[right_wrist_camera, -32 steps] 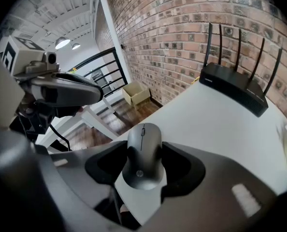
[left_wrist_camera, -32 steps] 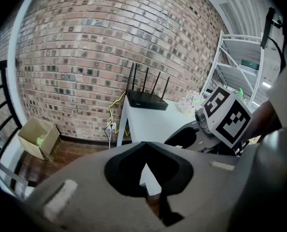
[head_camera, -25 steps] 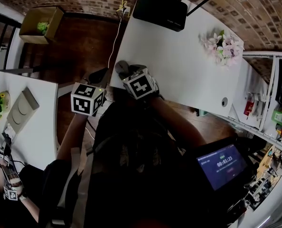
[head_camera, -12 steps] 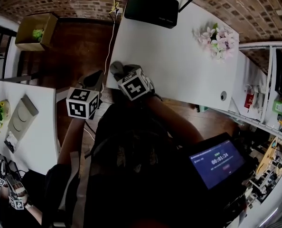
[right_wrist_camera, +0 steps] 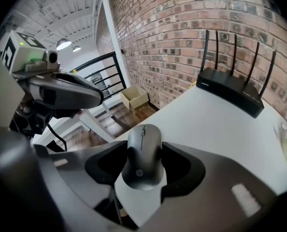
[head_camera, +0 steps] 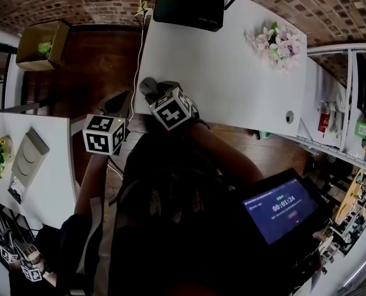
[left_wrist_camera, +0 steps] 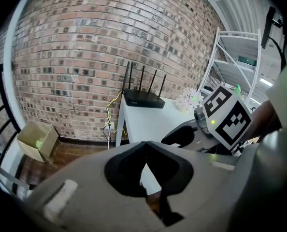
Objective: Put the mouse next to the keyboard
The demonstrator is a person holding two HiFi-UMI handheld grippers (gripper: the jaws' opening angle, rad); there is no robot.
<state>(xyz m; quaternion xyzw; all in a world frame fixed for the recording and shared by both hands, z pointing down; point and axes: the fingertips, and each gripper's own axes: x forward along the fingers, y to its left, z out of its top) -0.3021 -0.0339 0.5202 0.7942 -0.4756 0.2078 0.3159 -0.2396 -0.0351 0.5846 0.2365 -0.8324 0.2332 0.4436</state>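
Observation:
A grey mouse (right_wrist_camera: 143, 154) is clamped between the jaws of my right gripper (right_wrist_camera: 143, 151), its nose pointing out over the near left corner of the white table (head_camera: 220, 73). From the head view the mouse (head_camera: 151, 89) pokes out ahead of the right gripper (head_camera: 155, 95), just above the table's edge. My left gripper (head_camera: 117, 102) hangs left of the table over the wooden floor; its jaws (left_wrist_camera: 144, 164) are pressed together with nothing between them. No keyboard shows in any view.
A black router (head_camera: 188, 6) with antennas stands at the table's far edge, pink flowers (head_camera: 274, 42) at its right. A cardboard box (head_camera: 42, 44) sits on the floor, another white table (head_camera: 47, 165) lies left, and metal shelving (head_camera: 349, 97) stands right.
The head view has drifted, so the table sits a little further left and up. Both grippers keep their places, and the mouse stays held by the right one.

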